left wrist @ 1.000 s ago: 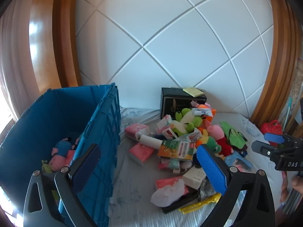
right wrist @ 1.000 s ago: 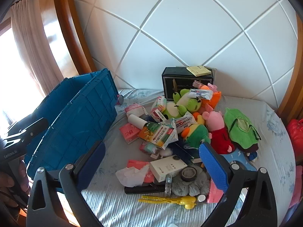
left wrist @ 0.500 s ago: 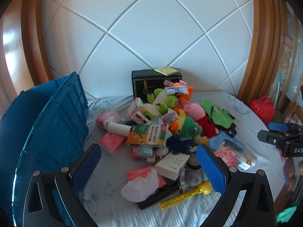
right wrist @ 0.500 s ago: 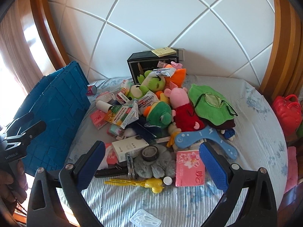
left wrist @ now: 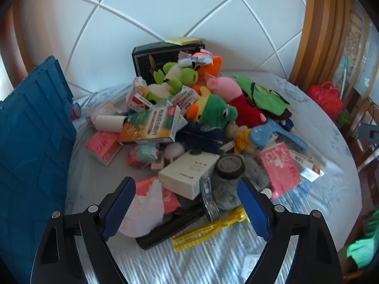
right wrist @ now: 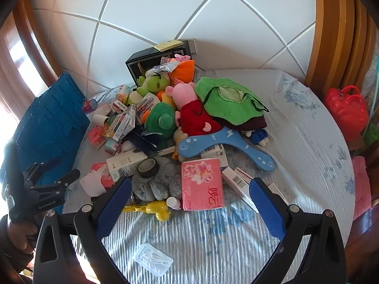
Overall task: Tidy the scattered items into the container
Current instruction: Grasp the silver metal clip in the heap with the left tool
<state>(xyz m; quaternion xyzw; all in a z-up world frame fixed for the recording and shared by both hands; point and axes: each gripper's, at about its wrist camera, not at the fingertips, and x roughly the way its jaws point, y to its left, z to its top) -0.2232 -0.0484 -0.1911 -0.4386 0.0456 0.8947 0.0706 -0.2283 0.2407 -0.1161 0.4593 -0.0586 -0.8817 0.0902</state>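
Scattered items (left wrist: 189,127) heaped mid-bed, beside blue container (left wrist: 30,146) at left. Approach step. Left tool (left wrist: 187,203) narrowing, nothing pinched, over white box (left wrist: 189,174). Right tool (right wrist: 189,201) spread over pink tissue pack (right wrist: 202,181). Next: descend, pinch, carry left.

A white wall (right wrist: 180,11) crossed by diagonal grooves rises behind a bed covered in a pale blue-flowered sheet (right wrist: 308,127). Wooden trim (right wrist: 331,28) frames the wall, and a red bag (right wrist: 345,108) sits at the right, off the bed.
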